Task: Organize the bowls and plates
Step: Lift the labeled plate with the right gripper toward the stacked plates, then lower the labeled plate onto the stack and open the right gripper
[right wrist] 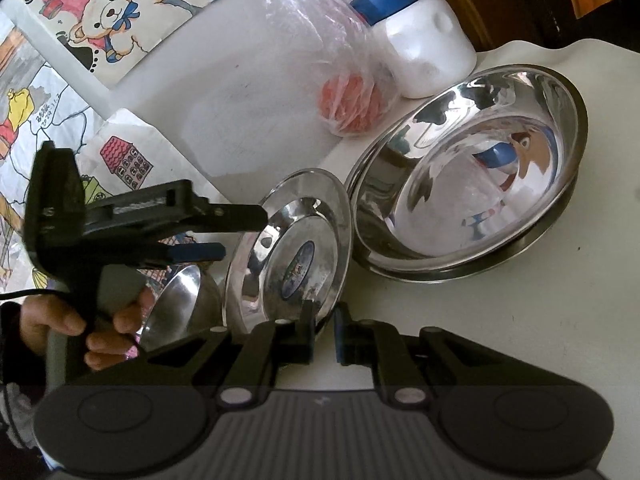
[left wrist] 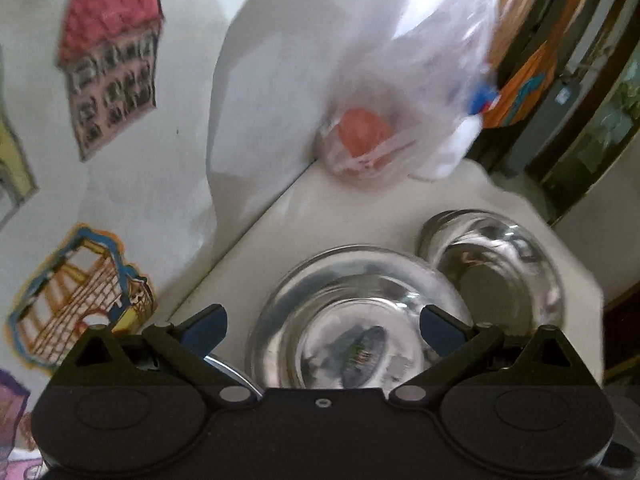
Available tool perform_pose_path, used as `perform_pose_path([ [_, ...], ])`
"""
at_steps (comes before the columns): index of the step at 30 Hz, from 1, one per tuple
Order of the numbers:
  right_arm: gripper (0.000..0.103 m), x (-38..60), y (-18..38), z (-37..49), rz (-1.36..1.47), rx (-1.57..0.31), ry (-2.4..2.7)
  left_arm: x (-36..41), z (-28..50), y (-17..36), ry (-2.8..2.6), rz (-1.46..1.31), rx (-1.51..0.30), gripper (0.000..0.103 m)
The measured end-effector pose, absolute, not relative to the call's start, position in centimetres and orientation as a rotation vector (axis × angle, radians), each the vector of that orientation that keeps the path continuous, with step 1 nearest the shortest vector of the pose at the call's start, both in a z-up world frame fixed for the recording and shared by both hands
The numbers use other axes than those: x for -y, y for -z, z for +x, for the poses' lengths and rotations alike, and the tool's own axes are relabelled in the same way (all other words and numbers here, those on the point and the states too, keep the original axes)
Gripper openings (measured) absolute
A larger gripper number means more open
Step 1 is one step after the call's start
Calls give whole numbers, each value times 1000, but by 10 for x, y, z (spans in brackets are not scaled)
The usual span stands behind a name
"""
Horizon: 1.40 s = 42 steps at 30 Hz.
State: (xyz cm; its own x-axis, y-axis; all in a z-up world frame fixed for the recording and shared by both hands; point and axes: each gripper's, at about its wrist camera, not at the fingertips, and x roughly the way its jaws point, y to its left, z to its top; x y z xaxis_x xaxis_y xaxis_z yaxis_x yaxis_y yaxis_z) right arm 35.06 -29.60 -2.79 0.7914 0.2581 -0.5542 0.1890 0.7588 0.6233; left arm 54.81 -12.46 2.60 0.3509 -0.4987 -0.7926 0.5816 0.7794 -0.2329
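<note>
A small steel plate with a blue label (right wrist: 294,248) is tilted up off the white table (right wrist: 500,320). My right gripper (right wrist: 325,334) is shut on its near rim. The plate also shows in the left wrist view (left wrist: 352,320). A large steel bowl stack (right wrist: 472,176) sits to its right, seen too in the left wrist view (left wrist: 500,264). A smaller steel bowl (right wrist: 176,308) lies to its left. My left gripper (left wrist: 320,326) is open, its fingers (right wrist: 196,252) hovering over the plate and small bowl.
A plastic bag with an orange ball (right wrist: 348,100) and a white bottle with a blue cap (right wrist: 416,36) stand at the back by the wall. Drawings (left wrist: 108,52) hang on the wall at left. The table edge (left wrist: 576,264) is at the right.
</note>
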Motion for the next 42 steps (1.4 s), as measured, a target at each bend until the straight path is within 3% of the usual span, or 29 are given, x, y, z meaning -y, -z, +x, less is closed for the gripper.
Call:
perform_pose_path([
  [7, 11, 296, 30, 350, 732, -668, -44, 128, 560, -9, 696, 88, -1022, 101],
  [13, 11, 294, 29, 347, 733, -667, -40, 130, 555, -9, 750, 111, -1031, 87],
  [22, 8, 298, 27, 333, 769, -660, -25, 127, 544, -14, 748, 118, -1028, 75],
  [42, 5, 371, -25, 290, 791, -478, 58, 158, 505, -65, 822, 22, -942, 75],
])
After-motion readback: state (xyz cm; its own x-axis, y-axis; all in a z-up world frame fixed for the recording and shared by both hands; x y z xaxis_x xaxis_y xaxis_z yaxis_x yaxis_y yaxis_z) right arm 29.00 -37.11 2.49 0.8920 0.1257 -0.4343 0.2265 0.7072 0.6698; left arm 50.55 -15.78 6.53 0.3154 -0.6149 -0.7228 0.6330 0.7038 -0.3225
